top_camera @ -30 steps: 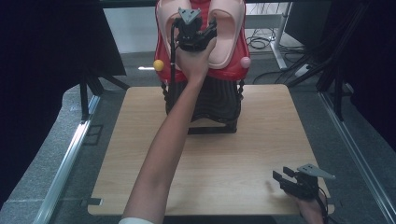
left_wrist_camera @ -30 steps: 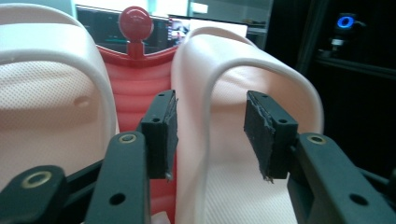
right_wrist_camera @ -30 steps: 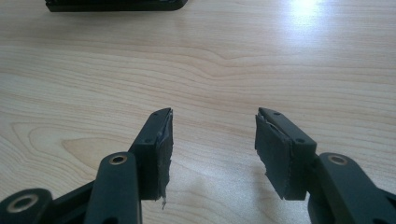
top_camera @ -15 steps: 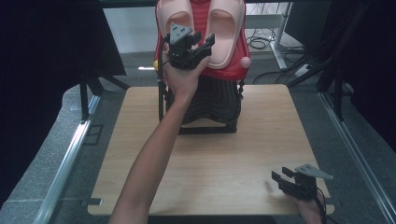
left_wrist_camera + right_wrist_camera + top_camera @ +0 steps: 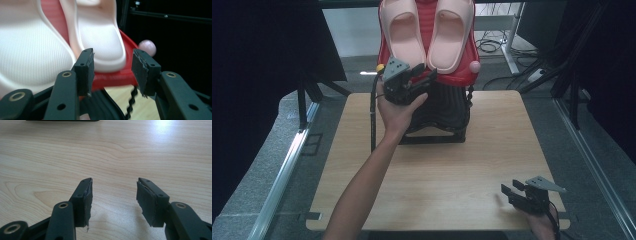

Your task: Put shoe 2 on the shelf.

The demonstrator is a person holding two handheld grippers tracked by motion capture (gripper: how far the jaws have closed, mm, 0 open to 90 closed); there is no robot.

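Observation:
Two pale pink slippers (image 5: 404, 36) (image 5: 452, 32) lie side by side on a tilted red rack (image 5: 457, 77) that stands on a black base (image 5: 447, 107) at the back of the wooden table (image 5: 437, 170). My left gripper (image 5: 419, 75) is held up in front of the rack's lower left edge, open and holding nothing. In the left gripper view the jaws frame the heel of one slipper (image 5: 105, 50) and the red rim (image 5: 112, 77), apart from both. My right gripper (image 5: 509, 192) rests open at the table's near right corner, over bare wood (image 5: 112, 170).
A yellow knob (image 5: 380, 67) and a pink knob (image 5: 474, 66) stick out at the rack's lower corners. A black cable (image 5: 373, 120) hangs from the left gripper. Dark stands and floor cables surround the table. A metal rail (image 5: 282, 170) runs along the left.
My left hand has come down and toward the left from over the left slipper to the rack's lower left edge. The right gripper has stayed in place.

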